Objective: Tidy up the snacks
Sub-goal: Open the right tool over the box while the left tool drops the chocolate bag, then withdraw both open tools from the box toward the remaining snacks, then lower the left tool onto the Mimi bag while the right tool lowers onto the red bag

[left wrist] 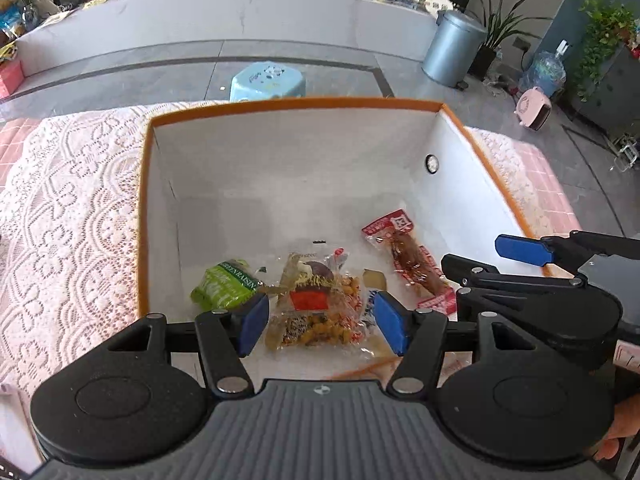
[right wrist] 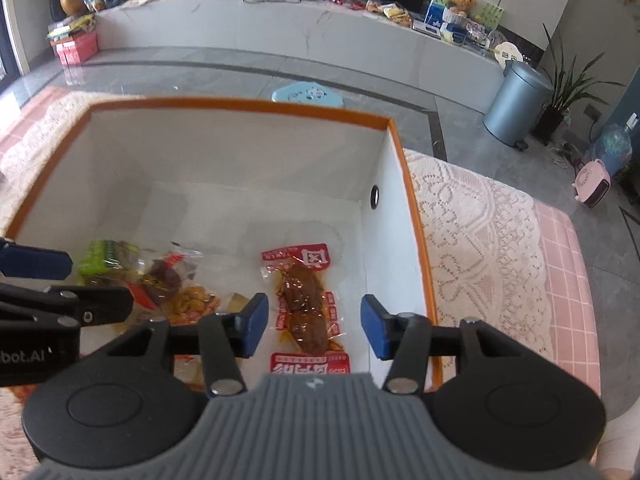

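Snacks lie on the floor of the white, orange-rimmed cardboard box [left wrist: 280, 184]. My right hand-held gripper [right wrist: 314, 326] hangs open and empty over the red sealed meat packet [right wrist: 306, 304], whose long axis runs away from me between the jaws. My left hand-held gripper [left wrist: 320, 322], also open and empty, hangs above the clear mixed-snack pouches [left wrist: 316, 304].

Both cameras ride on the hand-held grippers and look steeply down and forward along the fingers into the same orange-rimmed box [left wrist: 296, 102], from close above its near edge. The left camera sits over the box's left half, with the other gripper showing at its right border; the right camera sits over the right half. Both take in the box floor, the blue stool [right wrist: 307, 94], the long white counter [left wrist: 240, 20] and the grey bin [right wrist: 516, 108] beyond.
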The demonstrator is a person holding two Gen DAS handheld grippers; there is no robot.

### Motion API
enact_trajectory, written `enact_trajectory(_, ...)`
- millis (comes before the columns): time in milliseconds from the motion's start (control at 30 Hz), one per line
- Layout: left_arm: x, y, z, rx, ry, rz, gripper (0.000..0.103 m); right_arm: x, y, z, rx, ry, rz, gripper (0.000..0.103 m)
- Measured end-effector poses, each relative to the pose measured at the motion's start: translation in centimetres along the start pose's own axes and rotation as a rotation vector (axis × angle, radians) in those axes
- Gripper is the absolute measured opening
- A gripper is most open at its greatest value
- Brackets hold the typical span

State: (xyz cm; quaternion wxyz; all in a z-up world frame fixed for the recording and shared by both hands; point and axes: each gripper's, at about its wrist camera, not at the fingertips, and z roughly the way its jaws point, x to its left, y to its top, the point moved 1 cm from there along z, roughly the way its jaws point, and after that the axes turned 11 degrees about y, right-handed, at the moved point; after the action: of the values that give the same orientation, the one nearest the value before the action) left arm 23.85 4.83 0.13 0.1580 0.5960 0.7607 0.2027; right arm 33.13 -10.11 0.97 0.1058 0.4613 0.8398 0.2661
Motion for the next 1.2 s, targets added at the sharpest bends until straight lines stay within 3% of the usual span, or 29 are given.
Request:
enact_trajectory(233, 0.9, -2.1, -5.3, -0.099, -0.046, -0.009, 0.071, 0.4, -1.3, -5.1, -0.085, 0.073, 0.056, 0.054)
enact_trajectory(533, 2.5, -6.9, -10.5, -0.213, -0.076, -0.021, 0.074, 1.5, -7.0, -11.4, -0.233, 0.193, 0.134, 0.064)
enact_trajectory(633, 2.7, -8.9, -10.9, -0.261, -0.026, -0.019, 0.074, 2.2, -9.7, -12.3, -0.264, 0.202, 0.150, 0.064)
enact_trajectory(767, 2.7, -11.5, -10.3, -0.294, -0.016, 0.007, 0.075, 3.6, -13.6, -12.6, -0.291, 0.206, 0.152, 0.067)
enact_trajectory(967, 3.3, -15.3, -7.3, -0.299, 0.054, 0.030, 0.081, 6.5, -18.0, -11.5, -0.341, 0.201, 0.110, 0.080)
enact_trajectory(1200, 4.3, -17.3, -5.1, -0.303, 0.103, 0.084, 0.085, 9.4, -20.6, -8.2, -0.302, 0.186, 0.009, 0.090)
